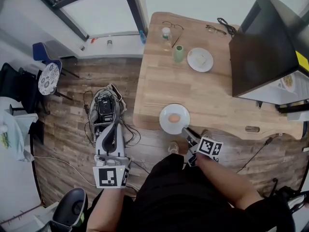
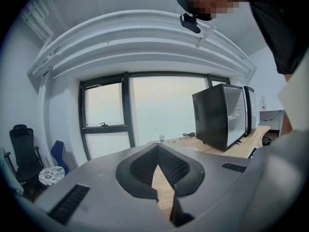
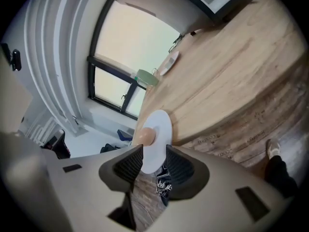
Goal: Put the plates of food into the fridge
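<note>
a person in dark clothes is standing at the near edge of a wooden surface [image 1: 217, 95], working a hand-held gripper in each hand. the right hand-held gripper [image 3: 154, 153] is reaching up to a white plate [image 1: 166, 125] that is sitting at the surface's near edge, its rim hanging a little over the floor. the jaws are standing spread, one on either side of that near rim, and the pads are not visibly pinching it. a round tan piece of food [image 1: 174, 118] is resting in the middle of the plate.

the left hand-held gripper [image 2: 157, 154] is hanging over the plank floor [image 1: 72, 129] to the left of the surface, well apart from both plates. its jaws are pressed together at the tips and are carrying nothing.

farther back on the surface, a second plate [image 1: 193, 65] with a pale piece of food is lying near a green cup [image 1: 178, 53] and a small bottle [image 1: 166, 36]. a black fridge [image 1: 260, 52] is standing on the right end of the surface, its white inside showing, well apart from the plate at the near edge.
</note>
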A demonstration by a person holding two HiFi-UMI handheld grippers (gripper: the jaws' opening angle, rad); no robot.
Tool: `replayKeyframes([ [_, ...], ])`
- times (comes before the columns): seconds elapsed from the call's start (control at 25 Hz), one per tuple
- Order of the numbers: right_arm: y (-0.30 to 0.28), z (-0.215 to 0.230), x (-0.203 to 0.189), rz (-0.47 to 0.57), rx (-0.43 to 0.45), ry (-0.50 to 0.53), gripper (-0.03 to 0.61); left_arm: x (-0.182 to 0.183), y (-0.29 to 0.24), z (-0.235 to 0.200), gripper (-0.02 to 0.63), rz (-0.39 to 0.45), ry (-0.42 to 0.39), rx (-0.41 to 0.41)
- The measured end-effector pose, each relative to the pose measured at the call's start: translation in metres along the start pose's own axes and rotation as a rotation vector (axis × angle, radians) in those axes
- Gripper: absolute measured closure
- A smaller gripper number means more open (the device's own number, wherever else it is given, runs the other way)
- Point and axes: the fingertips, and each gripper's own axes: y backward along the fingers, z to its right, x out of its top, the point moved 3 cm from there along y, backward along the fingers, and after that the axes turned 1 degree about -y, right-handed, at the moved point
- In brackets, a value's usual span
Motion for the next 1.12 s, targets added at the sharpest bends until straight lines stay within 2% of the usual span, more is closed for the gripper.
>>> replayKeyframes([
  [0.12, -0.01, -0.006, -0.001, 0.002, 0.018, -0.016, 0.43, -0.003, 0.007, -0.003, 0.609, -0.011, -0.008, 0.01],
  [0.36, -0.004, -0.011, -0.003, 0.001, -0.007, -0.049, 0.423, -0.01, 0.017, -0.008, 0.609, -0.025, -0.003, 0.04],
  [0.64, -0.016, 0.008, -0.016, -0.052, -0.034, -0.164, 0.35, -0.01, 0.017, -0.003, 0.609, -0.028, -0.003, 0.043],
  [1.0, -0.051, 0.02, -0.018, -0.034, -0.027, -0.311, 0.356, -0.01, 0.025, -0.006, 0.61, -0.045, -0.026, 0.047],
  [1.12, -0.046, 0.022, -0.017, -0.017, -0.028, -0.315, 0.428, -0.011, 0.026, -0.005, 0.609, -0.048, -0.029, 0.042],
])
